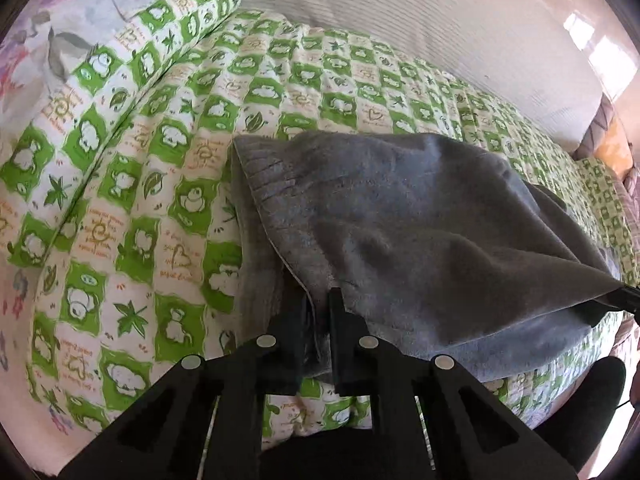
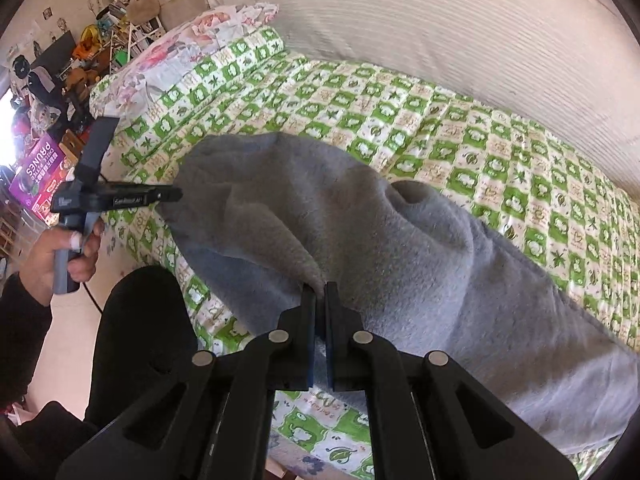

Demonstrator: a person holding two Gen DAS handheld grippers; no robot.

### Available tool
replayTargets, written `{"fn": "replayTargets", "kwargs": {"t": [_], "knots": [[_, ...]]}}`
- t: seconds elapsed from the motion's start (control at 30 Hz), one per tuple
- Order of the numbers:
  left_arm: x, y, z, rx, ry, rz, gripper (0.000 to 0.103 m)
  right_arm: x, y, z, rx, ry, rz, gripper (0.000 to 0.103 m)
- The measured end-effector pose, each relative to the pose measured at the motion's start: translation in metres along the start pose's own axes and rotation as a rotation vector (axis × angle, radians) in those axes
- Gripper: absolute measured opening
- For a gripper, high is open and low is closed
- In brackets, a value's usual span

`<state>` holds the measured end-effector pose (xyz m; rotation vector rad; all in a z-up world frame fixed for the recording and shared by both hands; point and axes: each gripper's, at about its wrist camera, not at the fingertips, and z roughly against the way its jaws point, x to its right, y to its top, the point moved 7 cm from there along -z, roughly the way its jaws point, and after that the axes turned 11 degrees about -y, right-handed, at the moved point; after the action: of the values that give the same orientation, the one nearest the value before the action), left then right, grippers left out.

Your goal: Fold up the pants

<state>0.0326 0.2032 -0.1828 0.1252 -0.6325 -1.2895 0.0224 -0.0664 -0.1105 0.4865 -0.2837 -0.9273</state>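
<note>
Grey fleece pants (image 1: 400,232) lie partly lifted on a green-and-white checked quilt (image 1: 132,184). My left gripper (image 1: 318,300) is shut on the pants' near edge, cloth pinched between its black fingers. My right gripper (image 2: 320,290) is shut on another part of the pants (image 2: 400,248), holding a fold up. The left gripper also shows in the right wrist view (image 2: 172,194), gripping the pants' left edge. The right gripper's tip shows at the far right of the left wrist view (image 1: 630,298), on the pants' corner. The cloth hangs stretched between both grippers.
A white ribbed sofa back (image 2: 460,40) runs behind the quilt (image 2: 500,152). A floral pillow (image 2: 180,52) lies at the far left end. The person's black-clad leg (image 2: 140,340) is beside the seat edge. A purple prunes box (image 2: 40,176) and clutter stand on the floor at left.
</note>
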Motion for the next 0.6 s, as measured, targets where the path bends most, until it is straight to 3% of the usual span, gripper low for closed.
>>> {"fn": "replayTargets", "kwargs": {"t": [0.27,0.37,0.4,0.47,0.53,0.6], "knots": [[-0.004,-0.006,0.066,0.066,-0.006,-0.081,0.007,-0.02,-0.017,-0.005,-0.027,0.057,0.008,0.004],[-0.014,-0.019,0.048,0.016,0.033,-0.095,0.005,-0.03,-0.033,-0.03,-0.09,0.072,0.013,0.004],[-0.025,-0.028,0.031,-0.025,0.077,-0.086,0.005,-0.033,-0.041,-0.044,-0.126,0.084,0.006,0.008],[-0.037,-0.042,0.009,-0.092,0.079,-0.069,0.006,-0.034,-0.051,-0.06,-0.174,0.091,-0.003,0.009],[-0.041,-0.045,0.009,-0.082,0.062,-0.041,0.007,-0.034,-0.06,-0.07,-0.22,0.106,-0.019,0.015],[-0.035,-0.039,0.023,-0.055,0.061,-0.044,0.014,-0.036,-0.063,-0.064,-0.234,0.155,-0.032,0.037]]}}
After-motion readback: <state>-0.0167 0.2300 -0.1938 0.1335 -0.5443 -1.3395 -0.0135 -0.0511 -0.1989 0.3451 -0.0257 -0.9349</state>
